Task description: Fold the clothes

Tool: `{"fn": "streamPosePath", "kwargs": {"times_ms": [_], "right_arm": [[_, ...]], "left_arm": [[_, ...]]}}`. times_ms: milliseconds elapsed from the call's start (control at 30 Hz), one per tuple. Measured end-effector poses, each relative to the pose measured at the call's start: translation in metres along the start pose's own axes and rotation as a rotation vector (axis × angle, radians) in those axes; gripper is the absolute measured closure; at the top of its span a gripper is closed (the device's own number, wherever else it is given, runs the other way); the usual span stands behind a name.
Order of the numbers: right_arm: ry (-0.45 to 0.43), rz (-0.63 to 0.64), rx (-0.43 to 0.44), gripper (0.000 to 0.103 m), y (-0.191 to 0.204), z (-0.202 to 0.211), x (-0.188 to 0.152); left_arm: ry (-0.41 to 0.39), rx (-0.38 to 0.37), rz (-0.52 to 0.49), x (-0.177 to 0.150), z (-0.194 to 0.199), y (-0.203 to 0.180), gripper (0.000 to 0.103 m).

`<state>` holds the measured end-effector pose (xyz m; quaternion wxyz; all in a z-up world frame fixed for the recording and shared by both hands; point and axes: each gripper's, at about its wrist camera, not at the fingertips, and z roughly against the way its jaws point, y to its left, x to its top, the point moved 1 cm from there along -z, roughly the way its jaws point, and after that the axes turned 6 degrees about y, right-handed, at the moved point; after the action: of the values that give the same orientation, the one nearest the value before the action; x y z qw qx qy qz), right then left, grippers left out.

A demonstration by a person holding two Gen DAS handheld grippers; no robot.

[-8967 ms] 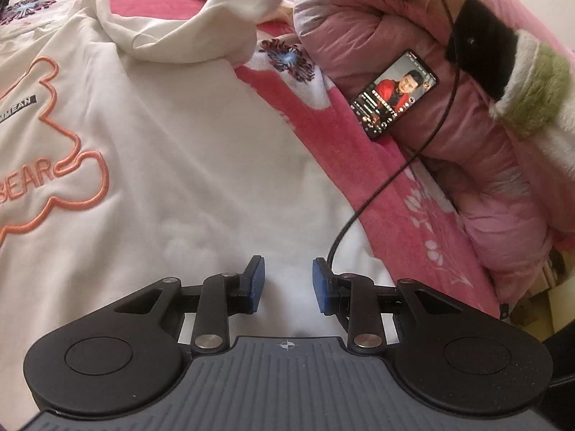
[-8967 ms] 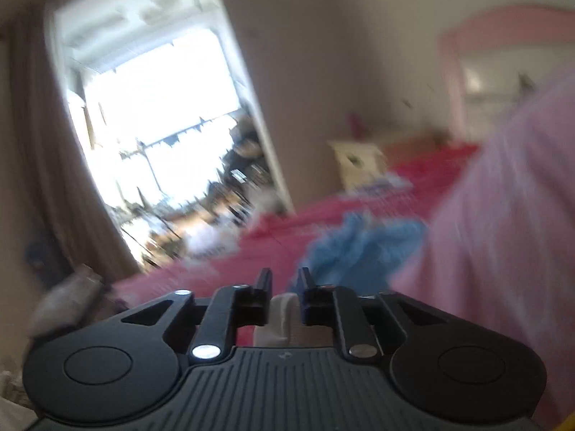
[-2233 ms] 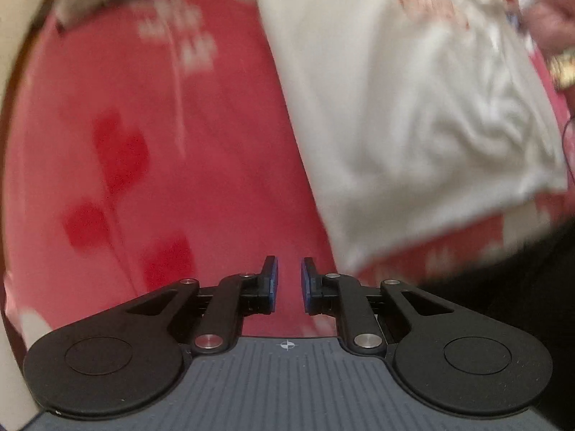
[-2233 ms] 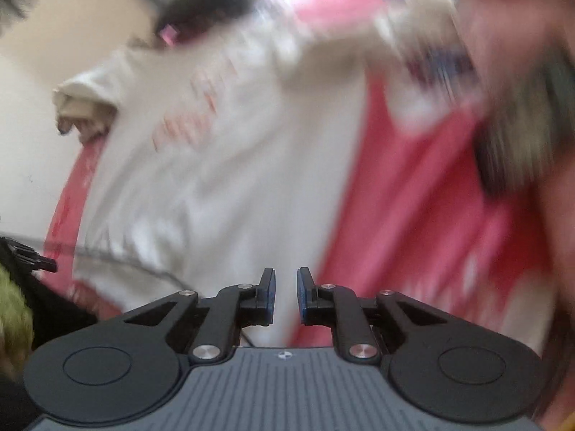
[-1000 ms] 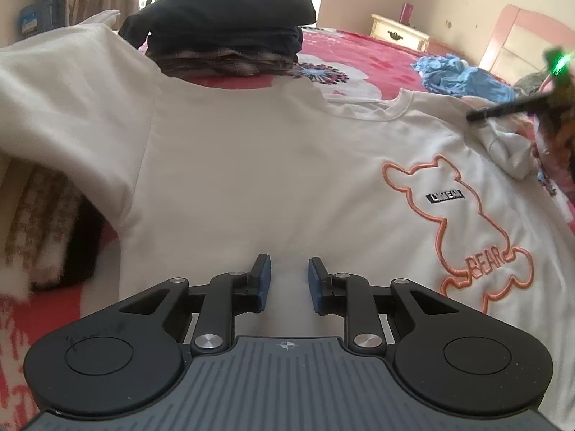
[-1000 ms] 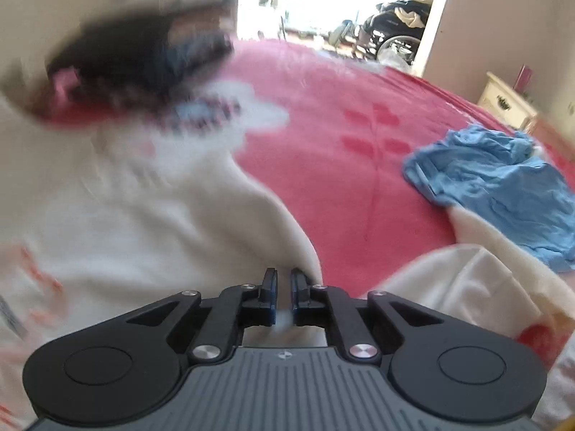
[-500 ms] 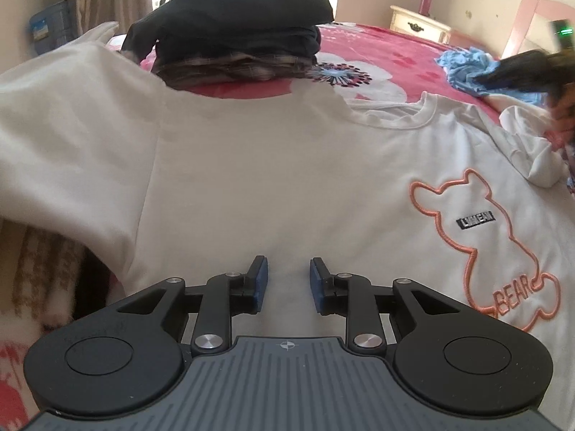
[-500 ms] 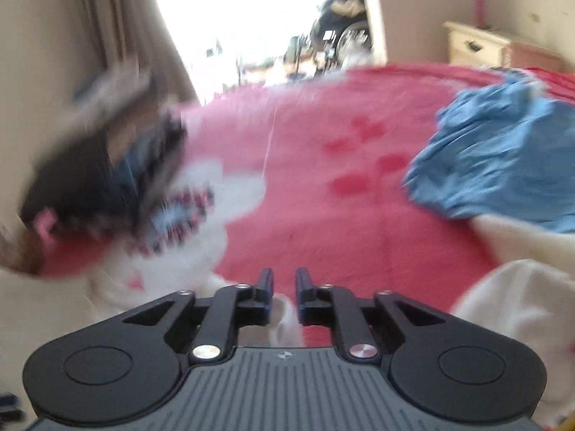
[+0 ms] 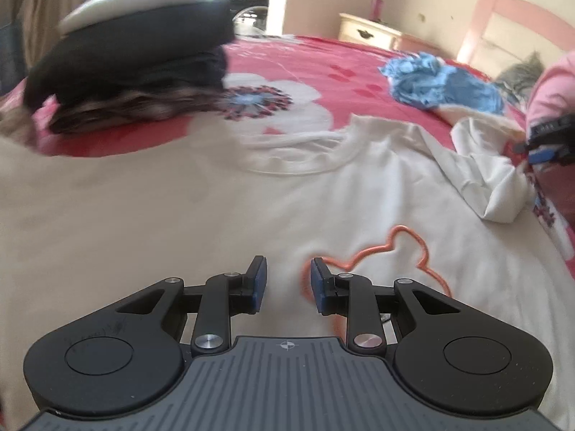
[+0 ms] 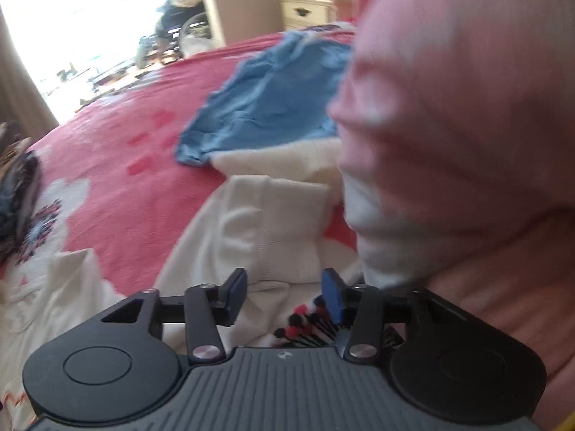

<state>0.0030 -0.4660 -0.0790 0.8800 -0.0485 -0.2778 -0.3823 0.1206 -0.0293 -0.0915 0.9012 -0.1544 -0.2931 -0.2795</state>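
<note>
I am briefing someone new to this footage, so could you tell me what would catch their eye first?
The cream T-shirt spread face-up across the red floral bedspread, its orange bear outline just beyond the open left tongs. A dark stack of folded clothes sits behind its left shoulder, and a crumpled blue garment lies at the far right. The right tongs hang open over the rumpled sleeve.

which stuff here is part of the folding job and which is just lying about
In the job:
white shirt
its sleeve
left claw, open
right claw, just opened, above the sleeve

Lying about:
blue cloth
folded pile
nightstand
pink quilt
</note>
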Motion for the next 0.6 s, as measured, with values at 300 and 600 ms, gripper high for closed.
{"fn": "streamPosePath", "kwargs": {"times_ms": [300, 600], "right_arm": [[-0.043, -0.014, -0.108, 0.009, 0.025, -0.031, 0.002], [-0.077, 0.049, -0.159, 0.016, 0.065, -0.043, 0.009]], "left_arm": [[-0.025, 0.009, 0.034, -0.004, -0.001, -0.006, 0.076], [-0.06, 0.001, 0.032, -0.016, 0.013, -0.013, 0.076]]}}
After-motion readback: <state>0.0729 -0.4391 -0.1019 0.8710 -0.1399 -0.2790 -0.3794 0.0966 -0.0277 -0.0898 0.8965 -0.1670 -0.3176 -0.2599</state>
